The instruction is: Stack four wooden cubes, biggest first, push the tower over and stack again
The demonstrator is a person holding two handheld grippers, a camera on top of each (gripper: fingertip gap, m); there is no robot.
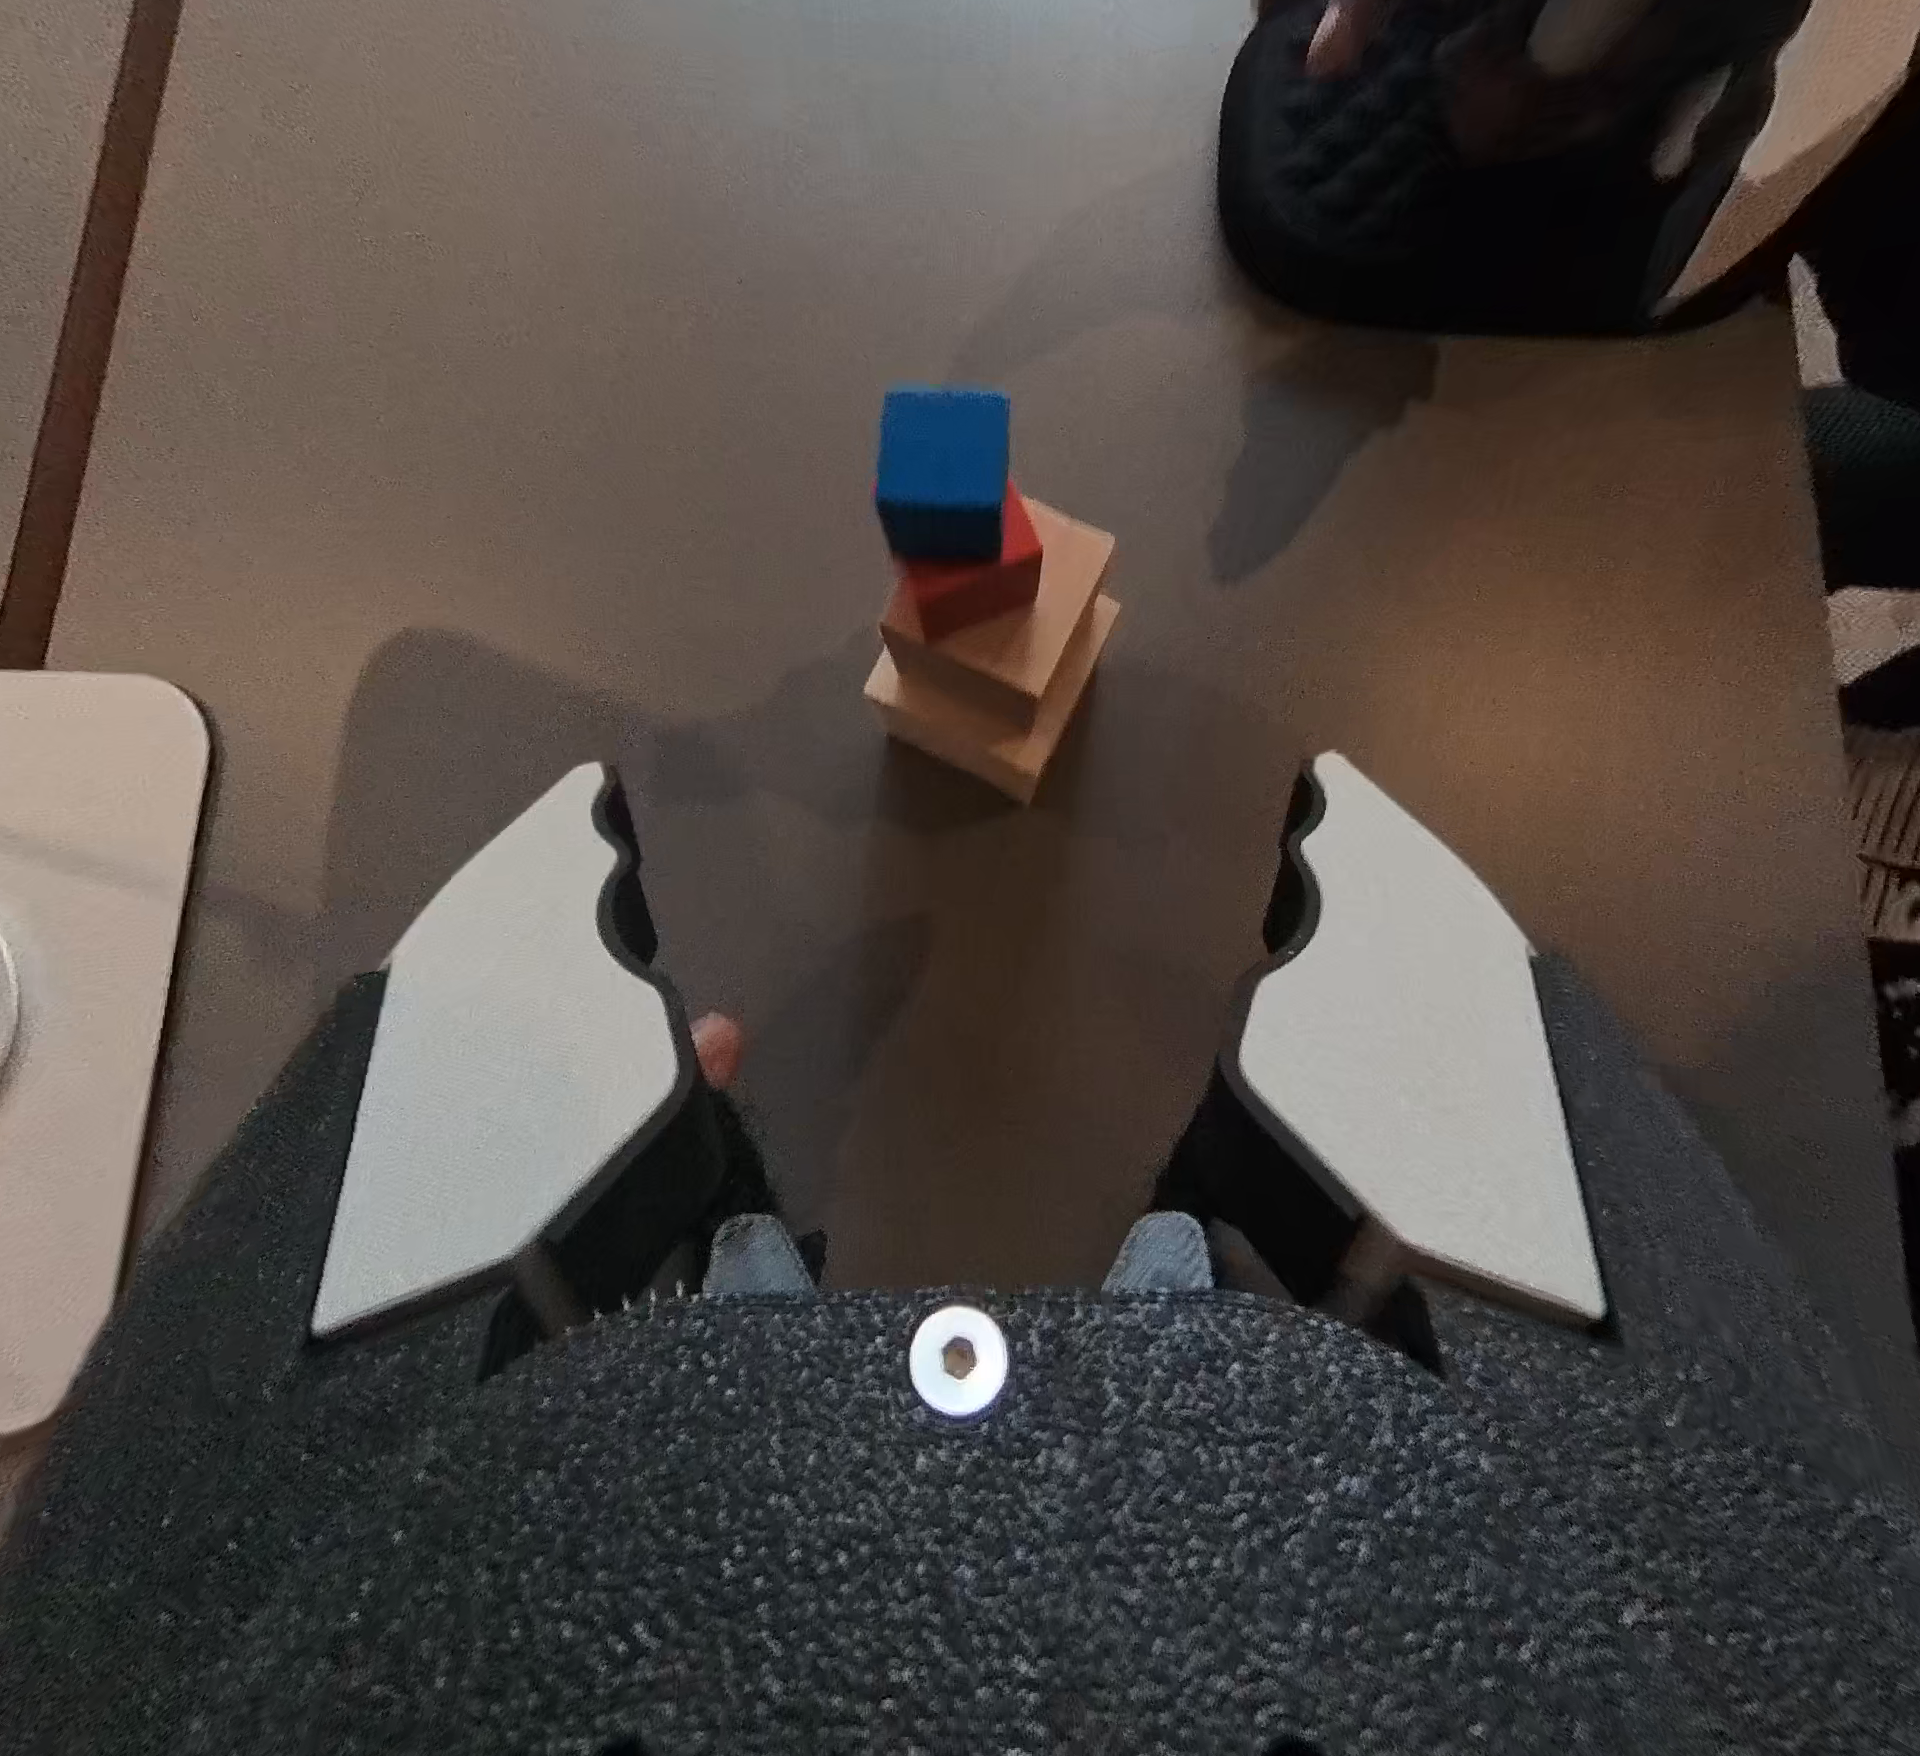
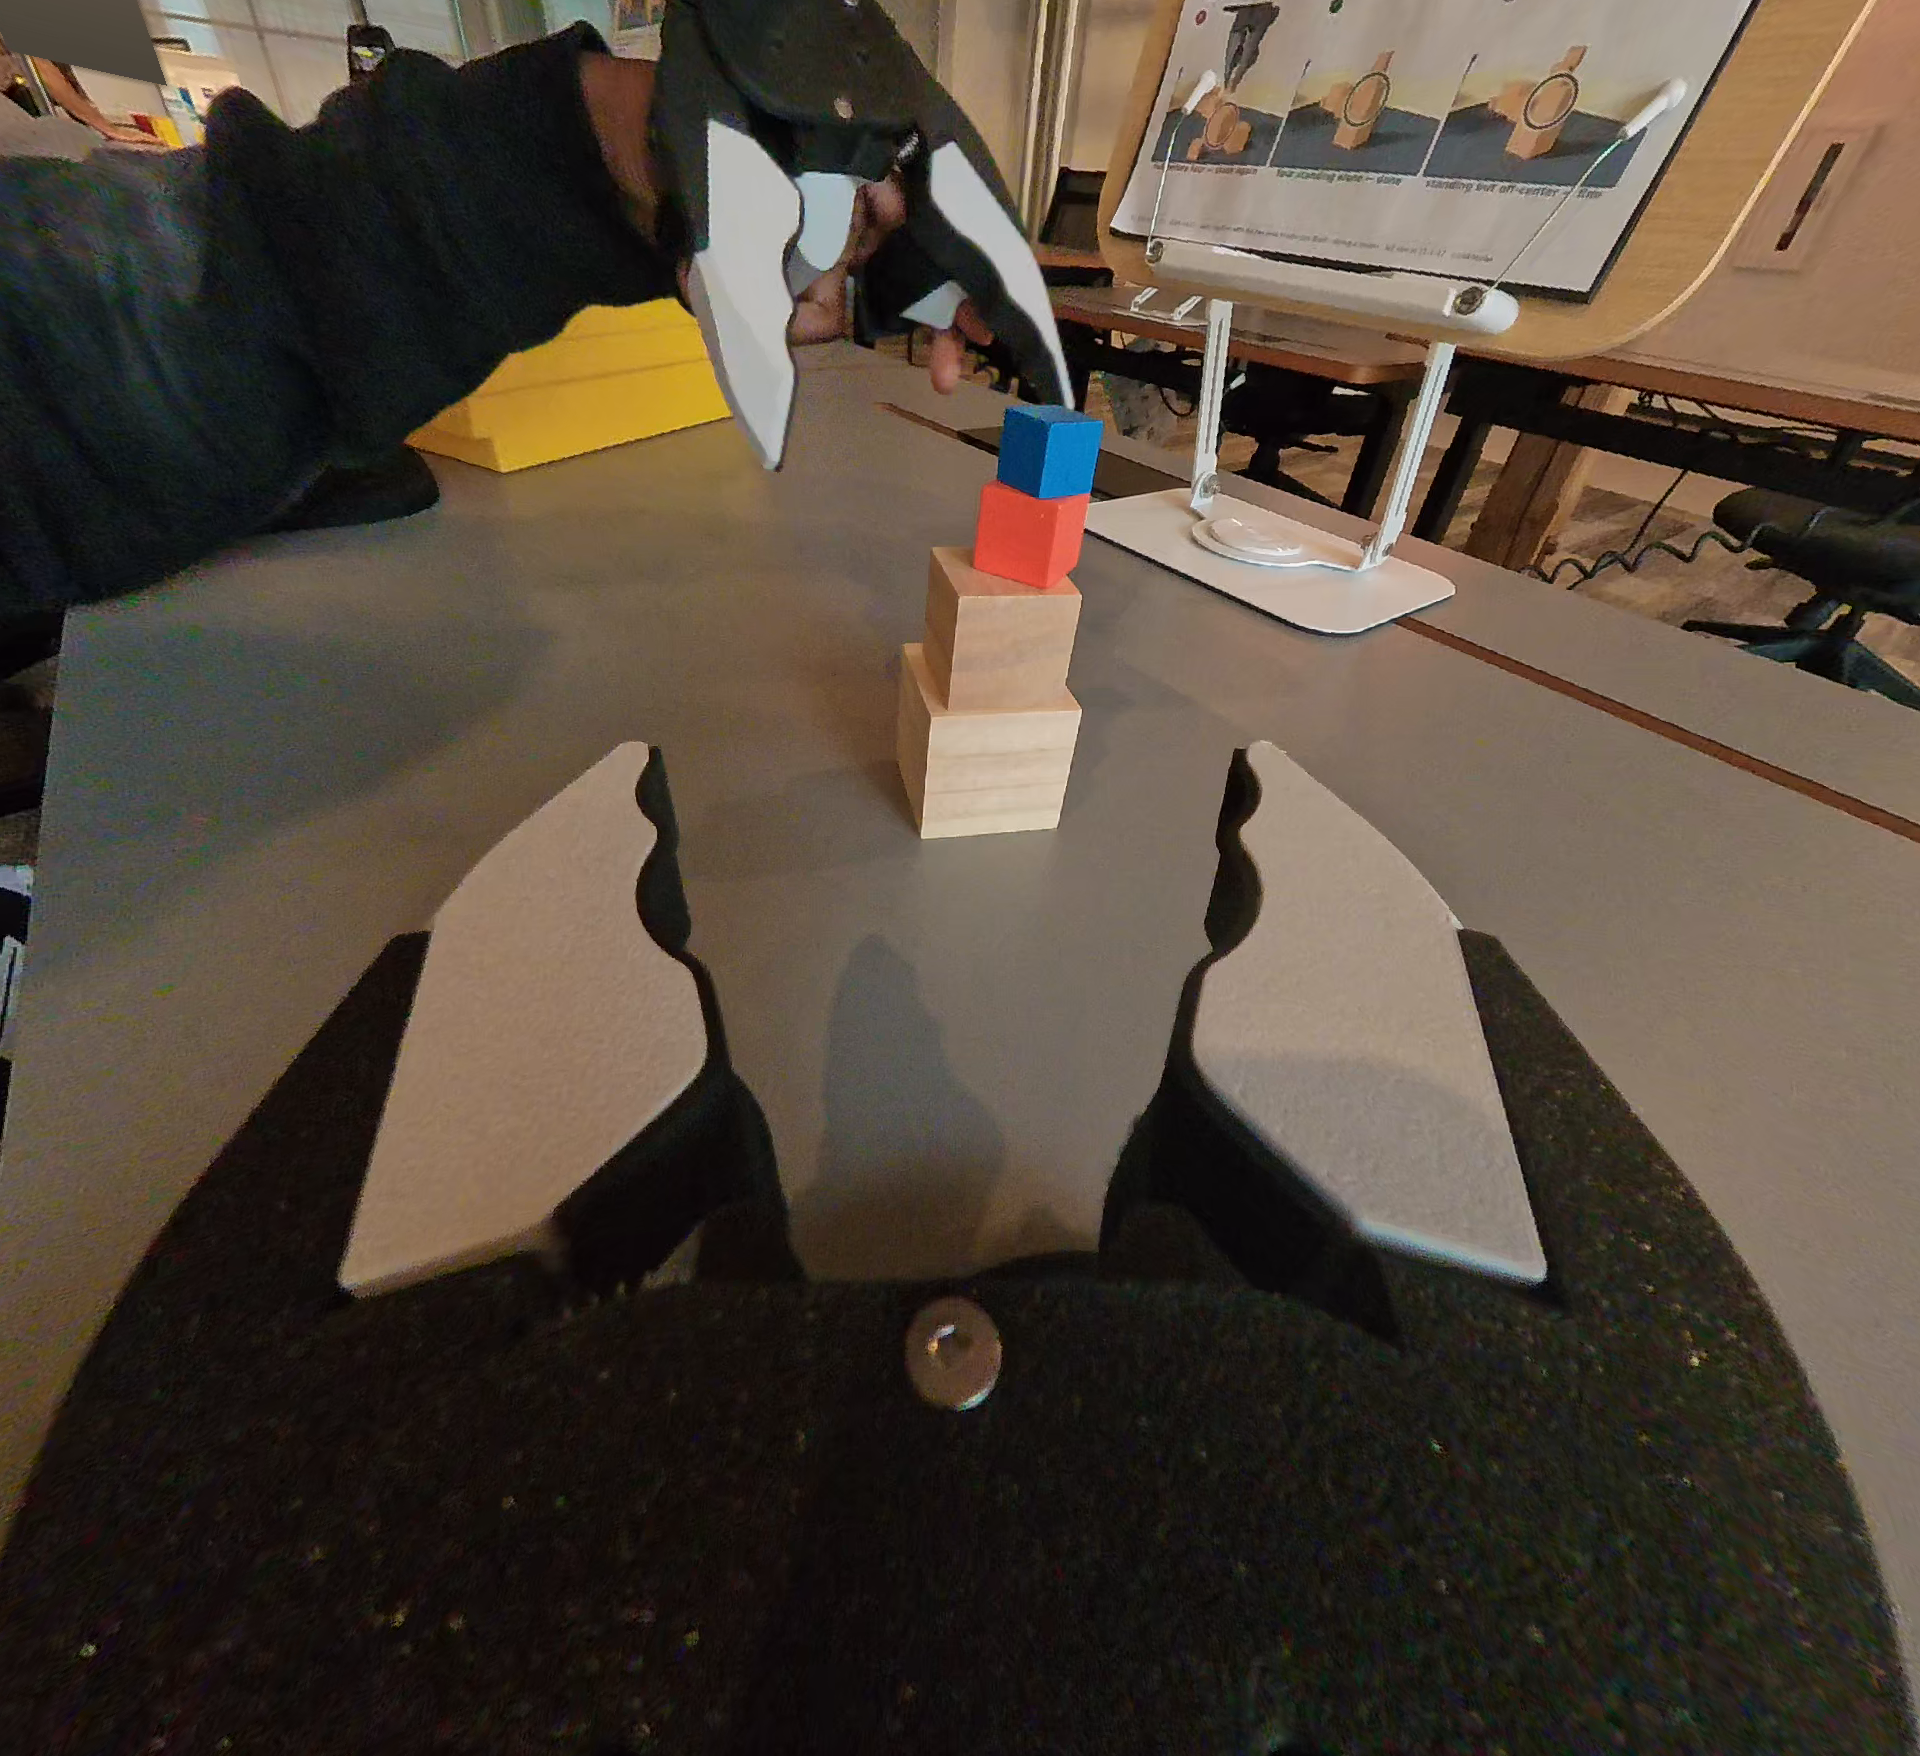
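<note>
Tower point(image 2: 995, 626): four cubes standing on their own near the middle of the grey table point(image 2: 416, 688), touched by neither of your grippers.
Base cube point(image 2: 987, 761): plain wood, the largest, flat on the table so it carries the rest.
Second cube point(image 2: 1000, 631): plain wood, smaller, turned slightly against the base.
Red cube point(image 2: 1029, 532): third tier, sitting toward the right side of the wooden cube beneath and twisted a little.
Blue cube point(image 2: 1049, 451): the top tier, offset from the red one; you get the clearest look at the stagger from the left wrist view.
Left gripper point(image 2: 925, 418): hanging above and just behind the blue cube, tips pointing down and apart from it, fingers spread wide with nothing between them. Judged: a position that suits having let the top cube go.
Right gripper point(image 2: 951, 771): low over the table in front of the tower, fingers wide, holding nothing, well short of the base.
Stage, judged: the stack reads as complete, so your next move is the push-over; narrow the claw first so the tower topples cleanly.
Risk, judged: the off-centre upper cubes may fall before you mean them to.
Instruction board point(image 2: 1455, 44): on a white stand point(image 2: 1278, 553) beyond the tower, clear of the work.
Yellow block point(image 2: 582, 397): far side, behind your sleeve point(image 2: 312, 272).
</note>
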